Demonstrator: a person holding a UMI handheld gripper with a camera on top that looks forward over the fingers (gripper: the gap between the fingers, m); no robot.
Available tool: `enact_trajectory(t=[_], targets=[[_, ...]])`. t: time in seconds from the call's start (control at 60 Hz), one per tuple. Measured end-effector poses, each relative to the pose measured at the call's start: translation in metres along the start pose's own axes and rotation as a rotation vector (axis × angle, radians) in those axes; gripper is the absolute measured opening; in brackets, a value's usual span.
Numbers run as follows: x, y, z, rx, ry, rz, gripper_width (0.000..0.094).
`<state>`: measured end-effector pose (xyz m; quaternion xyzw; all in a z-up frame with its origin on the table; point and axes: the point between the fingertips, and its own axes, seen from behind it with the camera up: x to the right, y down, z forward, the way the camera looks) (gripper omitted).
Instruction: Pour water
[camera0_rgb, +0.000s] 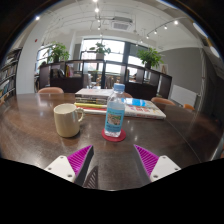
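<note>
We are holding gripper (114, 162) fingers spread wide, gripping nothing. Water bottle (116, 111) standing upright just ahead; mug (67, 120) sitting beside it on table (30, 135); books (105, 100) lying beyond.

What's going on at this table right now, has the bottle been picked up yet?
Not yet. The hand-held gripper is open and holds nothing, its fingers short of the water bottle, which stands upright on the wooden table just ahead of them. A cream mug stands beside the bottle, apart from it. A stack of books lies beyond them. No pouring has started.
</note>
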<state>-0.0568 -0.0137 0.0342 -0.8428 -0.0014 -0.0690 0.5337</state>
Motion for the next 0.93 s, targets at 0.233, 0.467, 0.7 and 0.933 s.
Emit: enact_trajectory(t=[0.233, 0.467, 0.7, 0.933], targets=[[0.013, 0.012, -0.083, 0.033, 0.009, 0.056, 0.0803], [0.036, 0.001, -0.13, 0.062, 0.063, 0.061, 0.0805], [0.044, -0.023, -0.157, 0.108, 0.071, 0.098, 0.0807], [0.044, -0.043, -0.176, 0.16, 0.063, 0.106, 0.08]])
